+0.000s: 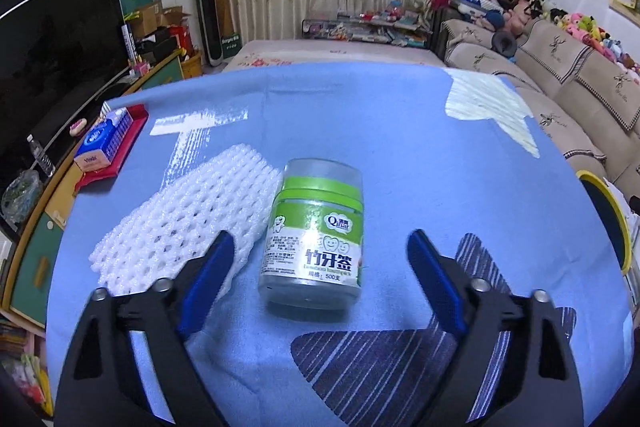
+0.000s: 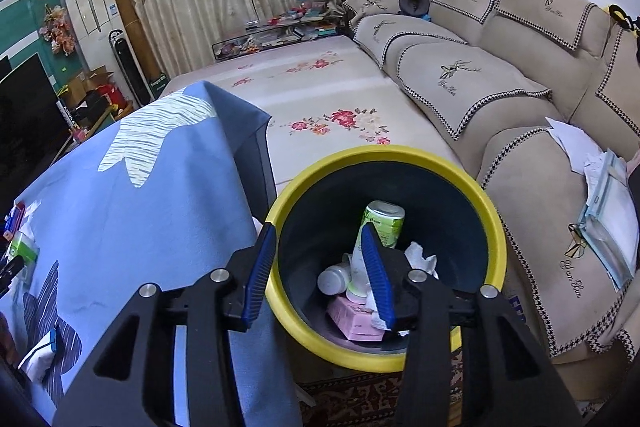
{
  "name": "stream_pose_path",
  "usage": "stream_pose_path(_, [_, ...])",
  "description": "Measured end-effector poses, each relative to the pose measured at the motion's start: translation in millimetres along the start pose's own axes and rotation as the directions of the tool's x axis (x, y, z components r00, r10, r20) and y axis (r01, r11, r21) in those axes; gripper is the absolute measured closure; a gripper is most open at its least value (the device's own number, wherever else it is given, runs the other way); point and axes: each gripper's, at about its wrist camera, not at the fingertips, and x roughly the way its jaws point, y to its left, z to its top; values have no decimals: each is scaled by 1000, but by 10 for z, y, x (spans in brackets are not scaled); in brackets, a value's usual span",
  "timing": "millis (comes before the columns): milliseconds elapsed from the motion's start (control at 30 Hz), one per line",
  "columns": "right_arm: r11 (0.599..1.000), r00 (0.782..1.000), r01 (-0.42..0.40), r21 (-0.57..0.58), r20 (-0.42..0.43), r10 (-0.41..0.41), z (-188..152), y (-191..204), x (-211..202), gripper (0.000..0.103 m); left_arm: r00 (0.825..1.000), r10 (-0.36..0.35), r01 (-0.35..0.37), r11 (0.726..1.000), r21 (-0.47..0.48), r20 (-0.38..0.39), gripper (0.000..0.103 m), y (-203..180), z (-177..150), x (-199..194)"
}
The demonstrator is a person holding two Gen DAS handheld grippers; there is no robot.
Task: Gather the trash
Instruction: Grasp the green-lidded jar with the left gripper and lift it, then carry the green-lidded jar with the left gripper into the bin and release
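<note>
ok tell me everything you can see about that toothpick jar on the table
The toothpick jar is a clear plastic cylinder with a green band near its frosted cap and a green and white label with Chinese print. It lies on its side on the blue tablecloth, base toward the camera, beside the white foam net. The open left gripper brackets it without touching.

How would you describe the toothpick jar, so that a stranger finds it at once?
Look at the table under the blue cloth. Near its front edge, between the open left gripper's fingers, lies the toothpick jar on its side. Unlike the white foam net beside it, it is clear plastic with a green label.
</note>
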Motion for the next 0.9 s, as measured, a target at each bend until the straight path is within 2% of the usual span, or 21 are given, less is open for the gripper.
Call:
stream_pose_path(67, [1000,1000,-5,4,0,5,-12,-23,0,61,1000,-5,5,1000,-2,-26,44,-1,-3,63])
stream_pose_path(133, [1000,1000,-8,10,0,8,-13,-62,-7,61,999,8,-8,1000,-8,-38,53,8,-14,100])
stream_pose_path(367, [999,1000,-12,44,7,11,-45,-214,-60,61,1000,-2,3,1000,-26,7,54,2,43,-122])
stream_pose_path(533, [998,1000,-23,62,8,23,-102,-295,-87,61,998,-55,55,998,1,29,54,-174,102,-348])
stream_pose_path(733, [996,999,-35,85,27,33,-172,-417,-178,61,983,-178,171,978,119,45,54,-788,204,-660])
stream_pose_path(900, [996,999,0,94,48,-5,-218,-540,-282,61,949,-314,307,930,203,4,54,-1517,269,-781])
